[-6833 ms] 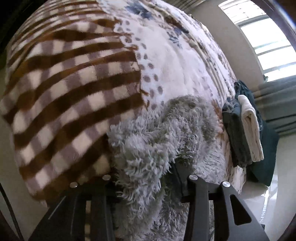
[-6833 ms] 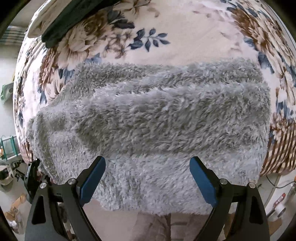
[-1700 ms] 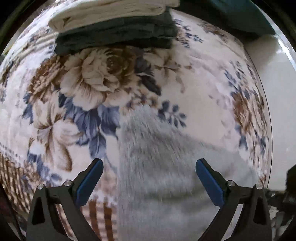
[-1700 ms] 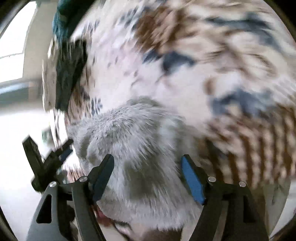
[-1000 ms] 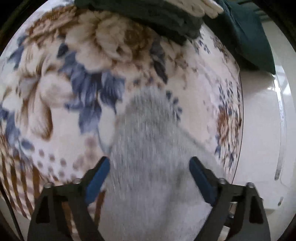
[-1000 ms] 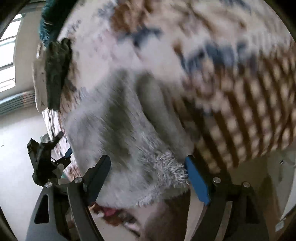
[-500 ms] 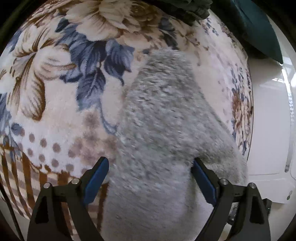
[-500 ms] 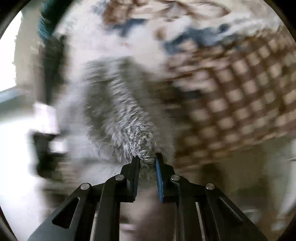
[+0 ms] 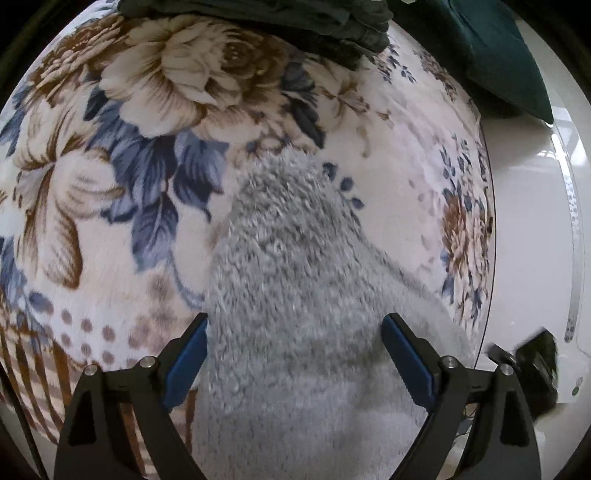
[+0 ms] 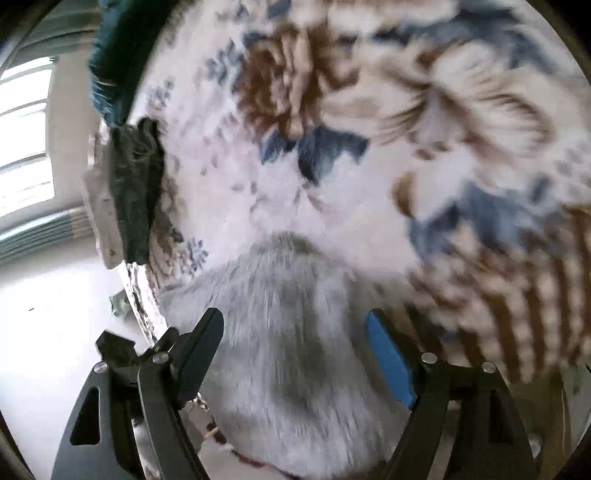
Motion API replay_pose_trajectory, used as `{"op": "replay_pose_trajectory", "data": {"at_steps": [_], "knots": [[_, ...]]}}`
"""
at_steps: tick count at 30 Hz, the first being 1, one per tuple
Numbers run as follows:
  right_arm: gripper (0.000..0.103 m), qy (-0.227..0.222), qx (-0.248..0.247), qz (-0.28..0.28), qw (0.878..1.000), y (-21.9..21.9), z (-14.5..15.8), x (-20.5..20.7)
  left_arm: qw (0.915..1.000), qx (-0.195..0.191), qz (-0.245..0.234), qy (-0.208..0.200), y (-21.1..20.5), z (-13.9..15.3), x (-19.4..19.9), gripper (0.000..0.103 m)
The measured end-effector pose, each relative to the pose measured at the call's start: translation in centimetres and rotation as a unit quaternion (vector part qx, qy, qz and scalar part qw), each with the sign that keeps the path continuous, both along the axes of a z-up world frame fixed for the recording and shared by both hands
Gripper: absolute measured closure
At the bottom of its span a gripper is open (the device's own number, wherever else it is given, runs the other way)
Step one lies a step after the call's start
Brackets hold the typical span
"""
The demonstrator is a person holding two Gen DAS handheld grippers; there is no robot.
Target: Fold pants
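The grey fluffy pants [image 9: 295, 295] lie folded into a narrow bundle on a floral blanket [image 9: 166, 92]. My left gripper [image 9: 293, 325] hangs over the bundle's near end, open wide, with the fleece filling the gap between its blue pads and neither pad clearly pressing in. In the right wrist view the same pants [image 10: 291, 332] run out from under my right gripper [image 10: 295, 317]. Its jaws are opening, the fleece lies between them, and the pads [image 10: 384, 354] stand clear of it. That view is blurred by motion.
A stack of folded dark green and cream clothes [image 9: 295, 22] [image 10: 133, 192] sits at the far end of the bed, with a teal pillow [image 9: 498, 55] [image 10: 110, 55] behind it. The bed edge and white floor [image 9: 528, 221] lie to the right. Brown checks [image 10: 517, 295] cover the blanket's other end.
Half a second ago my right gripper was pinched shut on the pants' fluffy edge; now its jaws stand apart and its view has swung toward the floral part. The left gripper stays wide over the bundle.
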State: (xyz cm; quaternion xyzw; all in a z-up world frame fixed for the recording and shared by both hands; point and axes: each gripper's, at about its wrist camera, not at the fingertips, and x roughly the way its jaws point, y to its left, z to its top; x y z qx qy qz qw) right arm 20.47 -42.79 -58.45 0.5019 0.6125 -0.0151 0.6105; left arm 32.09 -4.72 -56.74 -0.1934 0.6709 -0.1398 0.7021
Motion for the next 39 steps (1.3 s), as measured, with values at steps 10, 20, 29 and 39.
{"op": "replay_pose_trajectory", "data": {"at_steps": [10, 20, 29, 39], "knots": [[0.000, 0.007, 0.013, 0.012, 1.000, -1.0, -2.6, 1.5, 0.9987, -0.040, 0.008, -0.029, 1.6, 0.8, -0.7, 0.003], [0.000, 0.006, 0.114, 0.113, 0.987, 5.5, -9.5, -3.0, 0.9915, -0.129, -0.008, 0.016, 2.1, -4.4, -3.6, 0.001], [0.041, -0.034, 0.121, 0.088, 0.988, 6.0, -8.4, -3.3, 0.9757, -0.218, 0.012, 0.016, 3.4, -4.9, -3.5, 0.045], [0.054, -0.078, 0.093, 0.040, 0.992, 9.0, -0.8, -3.4, 0.9563, -0.292, -0.002, 0.005, 5.7, 0.4, -2.0, 0.062]]}}
